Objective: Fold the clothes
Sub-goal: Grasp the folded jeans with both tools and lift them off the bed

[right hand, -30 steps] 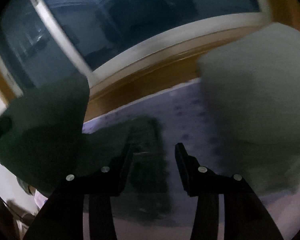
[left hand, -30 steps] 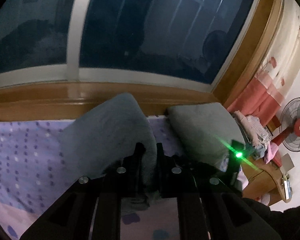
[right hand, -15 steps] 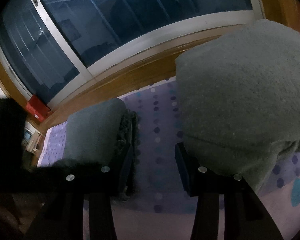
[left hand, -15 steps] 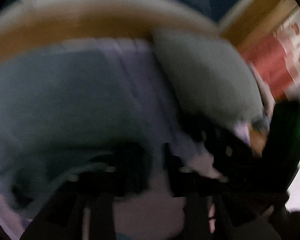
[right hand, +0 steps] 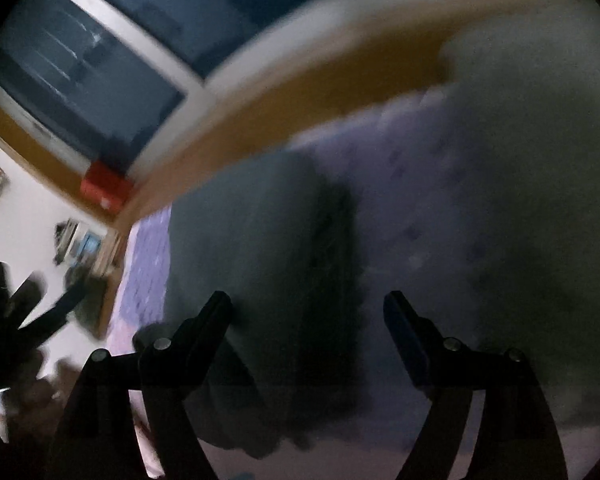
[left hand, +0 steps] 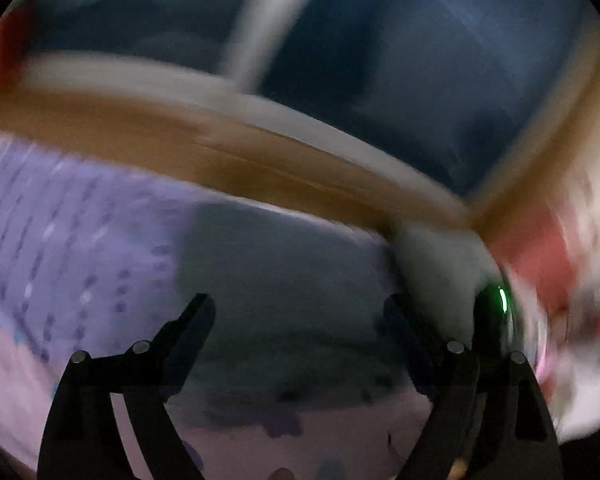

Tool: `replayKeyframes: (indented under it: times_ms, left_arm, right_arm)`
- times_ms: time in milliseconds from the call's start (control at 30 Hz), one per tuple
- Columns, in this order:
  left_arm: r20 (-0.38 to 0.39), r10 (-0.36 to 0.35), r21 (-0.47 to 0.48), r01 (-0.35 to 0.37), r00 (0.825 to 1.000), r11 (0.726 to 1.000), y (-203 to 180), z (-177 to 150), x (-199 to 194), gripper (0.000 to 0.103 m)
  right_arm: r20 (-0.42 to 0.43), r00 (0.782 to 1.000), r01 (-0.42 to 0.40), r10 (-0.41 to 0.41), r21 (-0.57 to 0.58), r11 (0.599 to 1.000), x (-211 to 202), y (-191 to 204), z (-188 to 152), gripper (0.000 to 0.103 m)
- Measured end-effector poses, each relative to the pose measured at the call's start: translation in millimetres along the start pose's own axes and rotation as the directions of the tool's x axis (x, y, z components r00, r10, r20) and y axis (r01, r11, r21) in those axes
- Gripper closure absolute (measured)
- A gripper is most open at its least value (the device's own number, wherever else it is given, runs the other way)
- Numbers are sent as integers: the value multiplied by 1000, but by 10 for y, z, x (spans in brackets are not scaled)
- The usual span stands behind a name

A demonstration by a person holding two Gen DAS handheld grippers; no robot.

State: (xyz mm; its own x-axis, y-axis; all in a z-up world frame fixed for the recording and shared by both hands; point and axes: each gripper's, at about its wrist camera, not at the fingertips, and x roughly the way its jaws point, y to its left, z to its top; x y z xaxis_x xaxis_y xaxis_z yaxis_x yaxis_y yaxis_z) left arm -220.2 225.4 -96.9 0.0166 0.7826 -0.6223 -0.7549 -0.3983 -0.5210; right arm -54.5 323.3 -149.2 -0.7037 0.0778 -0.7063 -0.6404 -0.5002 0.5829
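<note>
A grey-blue garment (left hand: 284,272) lies flat on the purple dotted bed sheet (left hand: 80,232). My left gripper (left hand: 298,304) hovers just before it, jaws opening wide, and its pads press on nothing. The right wrist view shows the same garment (right hand: 260,248) as a dark slab with a darker fold down its right side. My right gripper (right hand: 306,298) is over it, jaws opening, with nothing held. Both views are blurred by motion.
A grey pillow (right hand: 520,180) fills the right of the right wrist view and sits beside the garment as a pale mound (left hand: 436,264). A wooden sill (left hand: 220,152) and a dark window run along the bed's far side. A red box (right hand: 104,188) stands on the sill.
My left gripper was shut on the lifted garment; it has let go, opened wide and swung left, and the garment lies on the bed. My right gripper's jaws have widened.
</note>
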Motion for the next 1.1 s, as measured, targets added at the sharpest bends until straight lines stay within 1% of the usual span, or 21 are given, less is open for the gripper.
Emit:
replayKeyframes:
  times_ms: [33,133,200,267,333,367,400,500,567,667,733,767,800,833,867,900,933,967,1033,1067,1100]
  left_arm:
    - [-17,-1,-49,0,1000,999,147,-10,86,15]
    - [-139,-29,-152,8,990,988,462,-101,468,15]
    - [-217,-55,-220,6,975,975,672,-162,723,15]
    - [-300,-71,-291,-20,951,956,827,-267,935,15]
    - [-265,-109,-347,11,958,938,899,-301,913,13]
    - [-278,-145,-381,29,950,924,928,-324,930,13]
    - [-309,-186,-414,44,933,909,951,-348,965,13]
    - [-339,-257,-459,79,905,885,1000,-361,980,13]
    - [-355,-310,-470,118,882,875,1037,-388,1003,8]
    - [-365,-400,-486,195,840,852,1137,-408,987,4]
    - [-374,-440,-503,220,817,836,1199,-423,978,5]
    - [-388,-436,-496,215,812,841,1187,-432,974,5]
    - [-406,-413,-476,197,815,857,1154,-440,956,7]
    - [-422,-365,-455,154,830,877,1142,-447,927,27]
    - [-437,-306,-436,98,846,894,1146,-457,895,66]
    - [-451,-247,-417,42,858,908,1150,-466,864,70]
    - [-443,-239,-427,31,864,904,1167,-493,826,74]
    - [-412,-262,-461,48,872,886,1194,-533,755,78]
    - [-326,-315,-519,110,892,848,1187,-591,554,85]
    - [-295,-337,-523,144,894,840,1135,-598,460,87]
    - [-282,-345,-506,167,895,846,1047,-599,367,88]
  right_arm:
    - [-45,999,-13,14,12,1000,108,20,-2,24]
    - [-118,993,28,-27,11,1000,289,84,-57,23]
    - [-159,985,66,-65,3,998,370,115,-79,20]
    - [-166,982,92,-90,5,996,412,133,-76,16]
    - [-160,978,135,-136,-16,991,453,211,-107,12]
    - [-154,974,165,-168,-34,986,477,261,-130,11]
    - [-149,969,194,-199,-53,980,501,311,-155,9]
    - [-139,949,269,-283,-114,956,592,450,-237,3]
    - [-140,946,279,-292,-106,954,611,457,-241,2]
    - [-152,948,267,-281,-105,958,603,443,-227,9]
    - [-154,954,247,-259,-90,965,582,430,-226,30]
    - [-153,957,238,-248,-77,968,574,422,-231,34]
    - [-150,961,226,-232,-59,972,562,406,-235,44]
    - [-145,970,195,-195,-14,981,535,356,-242,54]
    - [-136,978,163,-158,31,986,506,304,-249,59]
    - [-121,985,135,-126,74,988,466,250,-259,65]
    - [-102,988,122,-112,97,988,422,221,-276,67]
    - [-81,991,114,-105,108,988,375,212,-294,68]
    - [-21,987,158,-158,25,987,249,390,-340,71]
    - [12,983,183,-183,-16,983,182,481,-361,72]
    - [53,976,213,-210,-60,975,96,581,-372,73]
